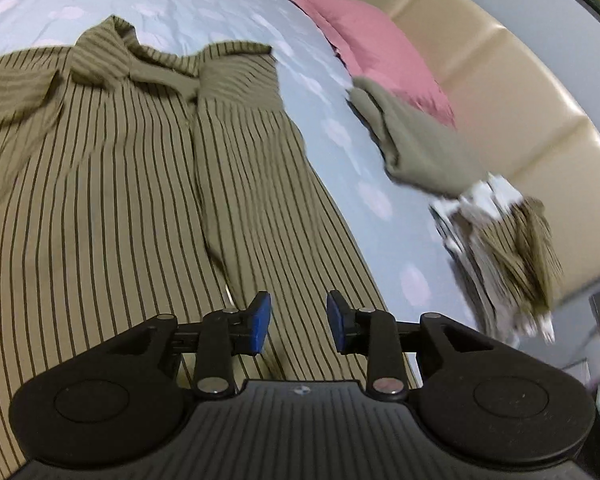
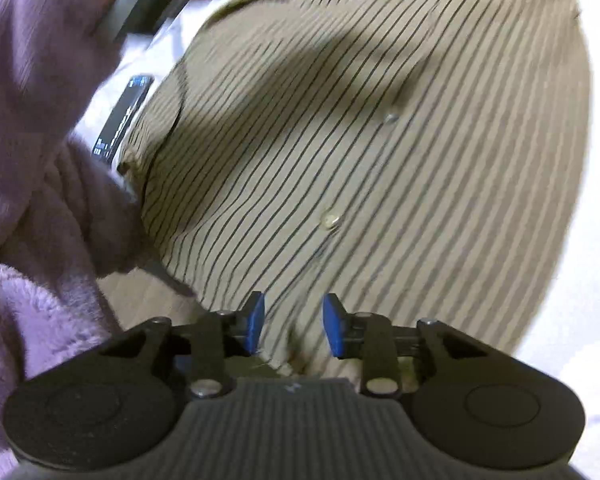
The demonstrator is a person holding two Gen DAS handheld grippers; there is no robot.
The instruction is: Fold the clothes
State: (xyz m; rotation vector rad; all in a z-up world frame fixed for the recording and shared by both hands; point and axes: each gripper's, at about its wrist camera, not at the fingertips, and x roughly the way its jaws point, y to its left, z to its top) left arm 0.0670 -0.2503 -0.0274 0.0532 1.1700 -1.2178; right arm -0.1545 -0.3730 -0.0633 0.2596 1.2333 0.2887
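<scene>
While spread on the bed, olive striped button shirt lies flat.
Soft, light, floppy fabric; pinch hem/shoulder edges. Left hand-held gripper & right hand-held gripper: both part-open, empty.

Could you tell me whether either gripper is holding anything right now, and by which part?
Nothing is held: both the left gripper and right gripper have open jaws above the striped shirt.

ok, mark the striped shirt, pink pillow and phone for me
striped shirt [image 1: 100,184], left wrist view, front panel.
pink pillow [image 1: 376,52], left wrist view, top face.
phone [image 2: 122,116], right wrist view, dark screen.
</scene>
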